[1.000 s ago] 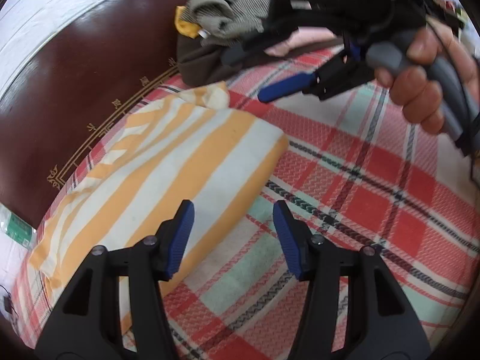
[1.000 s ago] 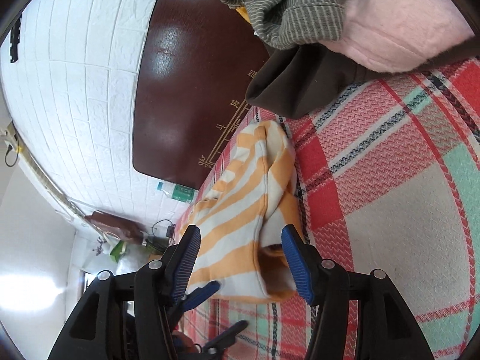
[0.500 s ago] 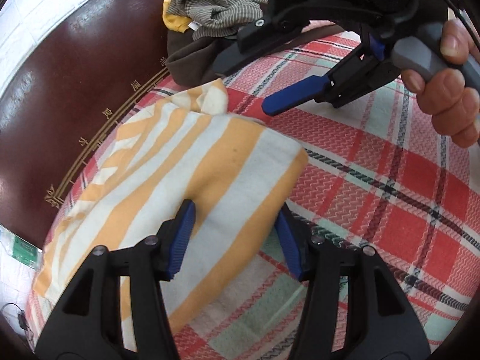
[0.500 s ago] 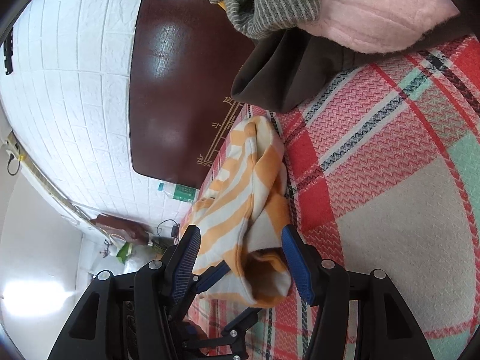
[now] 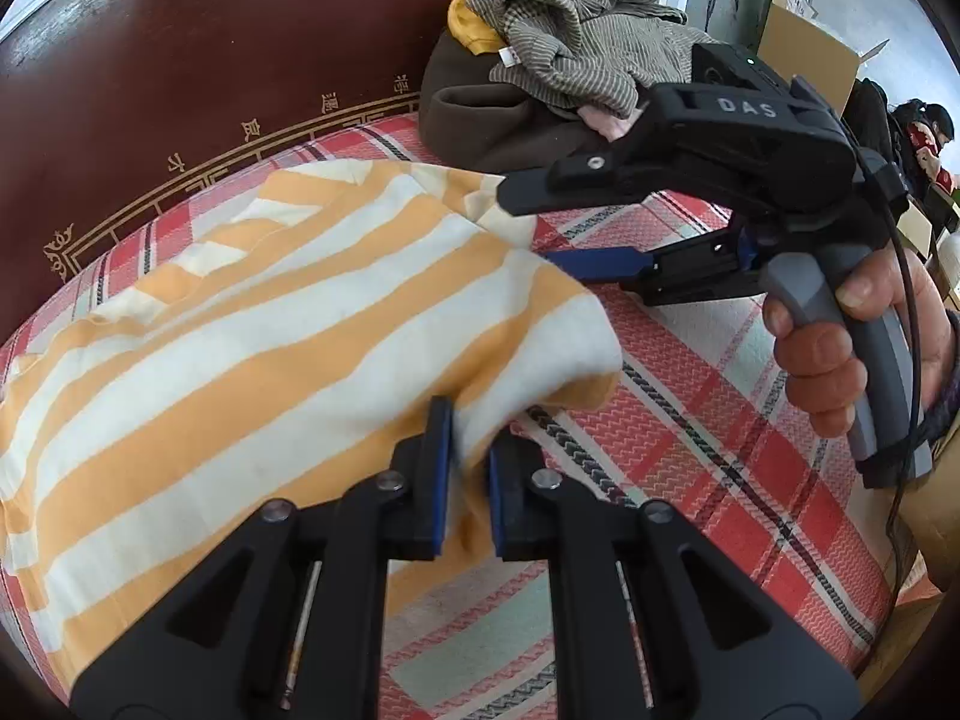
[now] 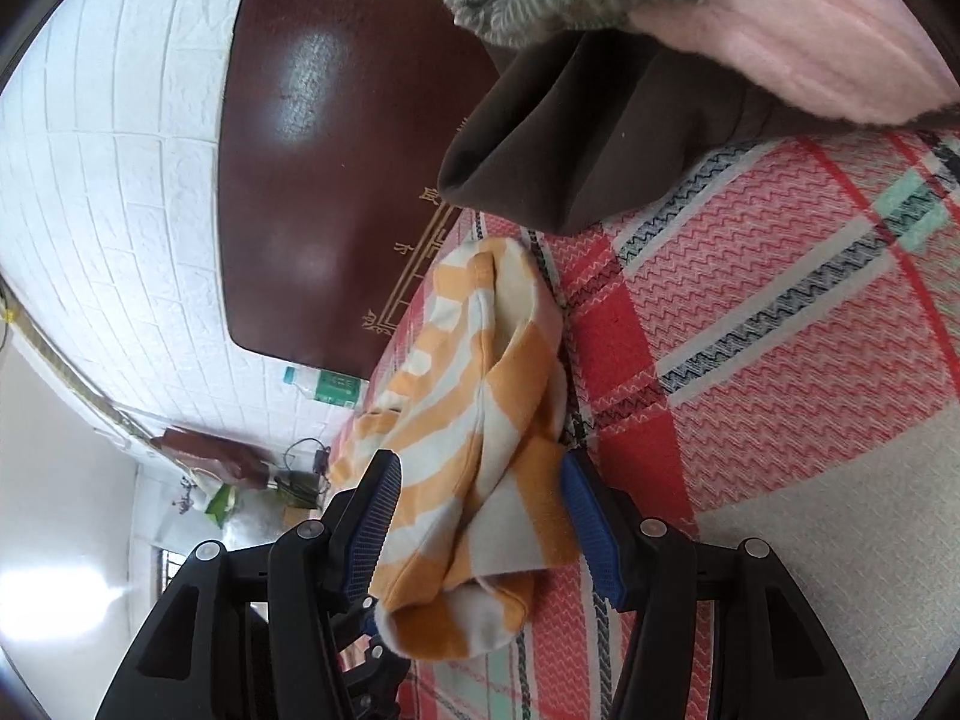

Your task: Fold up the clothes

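Left wrist view. Orange-and-white striped garment (image 5: 288,360): soft thin knit, broad bands, folded into a rounded slab, lying on a bed cover (image 5: 708,420) of coarse zigzag weave in red, mint and white plaid. Left gripper (image 5: 462,468): black plastic frames, blue ribbed pads; fingers just closed, now clenched on the garment's near folded edge, cloth bunched between the pads. Right gripper (image 5: 576,234) at the garment's far right corner, lower blue finger (image 5: 600,264) touching or just beside the cloth edge, upper black finger above it; grey handle held in a hand (image 5: 840,348). Behind: glossy dark-red headboard (image 5: 210,60) with gold fretwork, and a heap of clothes (image 5: 558,72), ribbed grey-green over dark brown.

Right wrist view. Same garment (image 6: 480,450) seen end-on, layers forming an open pocket at the fold. Right gripper (image 6: 486,528) parted; garment end lying between the fingers, near both pads; contact with either pad not determinable, cloth not squeezed. Dark brown fleece (image 6: 570,150) and fuzzy pink cloth (image 6: 810,30) beyond, on the plaid cover. White brick-pattern wall (image 6: 120,150) at left.
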A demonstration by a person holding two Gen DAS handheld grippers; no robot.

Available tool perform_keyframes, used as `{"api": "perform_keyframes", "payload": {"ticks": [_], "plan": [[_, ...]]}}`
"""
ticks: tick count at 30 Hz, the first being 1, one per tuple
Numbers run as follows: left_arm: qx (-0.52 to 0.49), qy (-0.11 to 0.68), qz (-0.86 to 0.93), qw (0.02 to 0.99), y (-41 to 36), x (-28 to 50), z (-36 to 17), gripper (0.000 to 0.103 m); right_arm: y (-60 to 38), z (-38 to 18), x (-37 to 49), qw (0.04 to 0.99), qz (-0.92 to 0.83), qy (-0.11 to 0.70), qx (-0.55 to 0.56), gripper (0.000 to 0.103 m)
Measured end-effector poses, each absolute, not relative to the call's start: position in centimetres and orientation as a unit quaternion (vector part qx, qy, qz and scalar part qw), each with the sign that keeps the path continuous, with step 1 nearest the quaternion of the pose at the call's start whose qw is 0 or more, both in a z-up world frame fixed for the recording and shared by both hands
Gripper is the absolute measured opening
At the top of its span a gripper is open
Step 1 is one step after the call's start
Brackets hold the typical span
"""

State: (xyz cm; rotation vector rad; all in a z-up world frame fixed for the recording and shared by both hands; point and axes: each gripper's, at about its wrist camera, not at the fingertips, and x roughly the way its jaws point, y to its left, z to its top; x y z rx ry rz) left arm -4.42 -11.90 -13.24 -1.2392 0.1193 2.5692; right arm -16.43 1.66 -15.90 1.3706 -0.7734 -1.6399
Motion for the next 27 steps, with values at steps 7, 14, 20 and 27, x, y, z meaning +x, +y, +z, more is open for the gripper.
{"api": "perform_keyframes", "payload": {"ticks": [7,14,20,27], "plan": [[-0.426,0.055,0.893,0.134,-11.6,-4.2,-13.2,0.013,-1.8,-15.0,-16.5,0.409,-0.672,-0.257,0.561,0.085],[-0.422,0.085,0.894,0.124,-10.7,-4.0,-13.5,0.013,-3.0,-14.7,-16.1,0.391,-0.711,-0.222,0.540,0.084],[-0.418,0.136,0.890,0.119,-8.8,-3.7,-14.3,0.032,-4.1,-14.7,-15.7,0.395,-0.728,-0.189,0.527,0.076],[-0.433,0.078,0.890,0.118,-10.6,-4.5,-13.6,0.016,-3.7,-17.0,-17.0,0.420,-0.687,-0.229,0.547,0.018]]}}
